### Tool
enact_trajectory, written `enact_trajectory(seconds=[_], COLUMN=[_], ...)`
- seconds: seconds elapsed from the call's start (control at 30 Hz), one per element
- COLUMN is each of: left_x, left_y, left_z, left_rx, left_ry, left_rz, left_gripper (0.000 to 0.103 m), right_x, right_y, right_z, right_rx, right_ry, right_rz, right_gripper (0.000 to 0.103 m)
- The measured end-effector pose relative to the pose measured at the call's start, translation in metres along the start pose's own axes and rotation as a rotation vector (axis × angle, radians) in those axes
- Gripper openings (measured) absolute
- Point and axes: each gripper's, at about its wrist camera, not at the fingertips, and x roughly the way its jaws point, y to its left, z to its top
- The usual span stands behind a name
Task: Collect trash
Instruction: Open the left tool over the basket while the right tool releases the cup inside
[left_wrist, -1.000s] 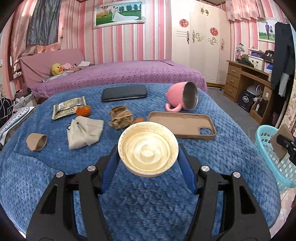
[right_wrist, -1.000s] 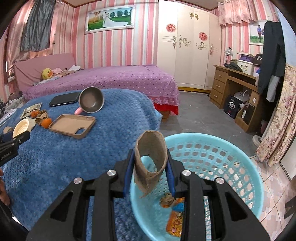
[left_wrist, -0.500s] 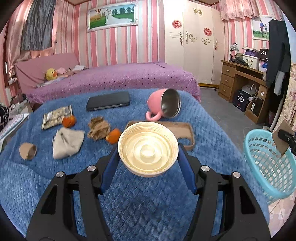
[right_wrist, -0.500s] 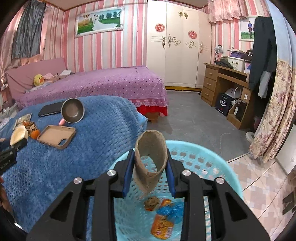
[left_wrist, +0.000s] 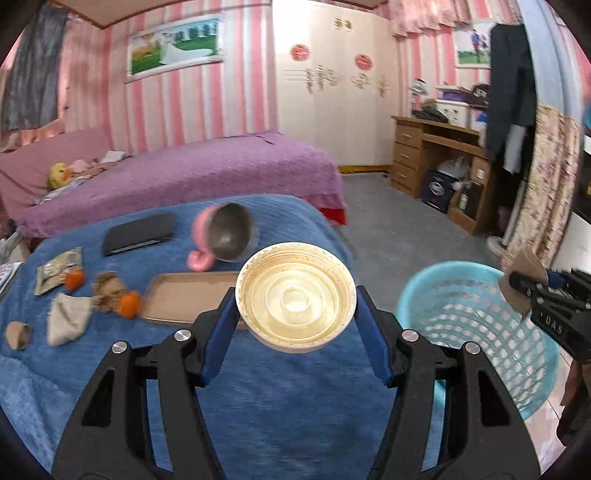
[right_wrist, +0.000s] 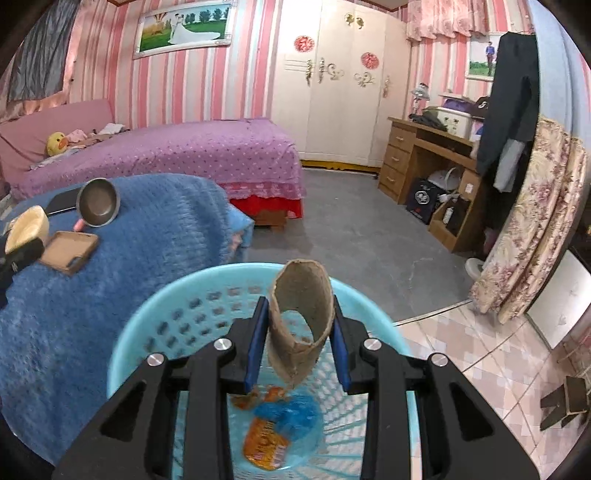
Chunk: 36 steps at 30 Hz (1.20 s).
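Left gripper (left_wrist: 295, 306) clamps bowl (left_wrist: 295, 295); right gripper (right_wrist: 300, 332) clamps cardboard tube (right_wrist: 300, 317).

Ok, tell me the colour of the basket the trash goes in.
Light blue, almost turquoise. The basket shows best in the right wrist view.

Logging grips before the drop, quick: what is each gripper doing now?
Left gripper: shut on the cream lid.
Right gripper: shut on the cardboard tube, above the blue basket.
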Motion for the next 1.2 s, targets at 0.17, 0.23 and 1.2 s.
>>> enact_trajectory(seconds=[0.17, 0.23, 1.2], left_x=[0.018, 0.025, 0.03], left_y=[-0.038, -0.052, -0.017], left_z=[-0.012, -0.015, -0.006], left_rx=[-0.007, -0.002, -0.012], left_ry=[0.039, 0.057, 0.065], left_rz=[-0.069, -0.097, -0.027], left_gripper=[0.061, 0.061, 0.096], right_x=[0.001, 0.005, 0.008], right_y=[-0.026, -0.032, -0.024], right_z=[-0.006, -0.009, -0.017], right_rx=[0.058, 0.064, 0.075], right_ry=[0.003, 0.014, 0.034], right_rz=[-0.024, -0.038, -0.008], right_gripper=[0.032, 0.032, 0.034])
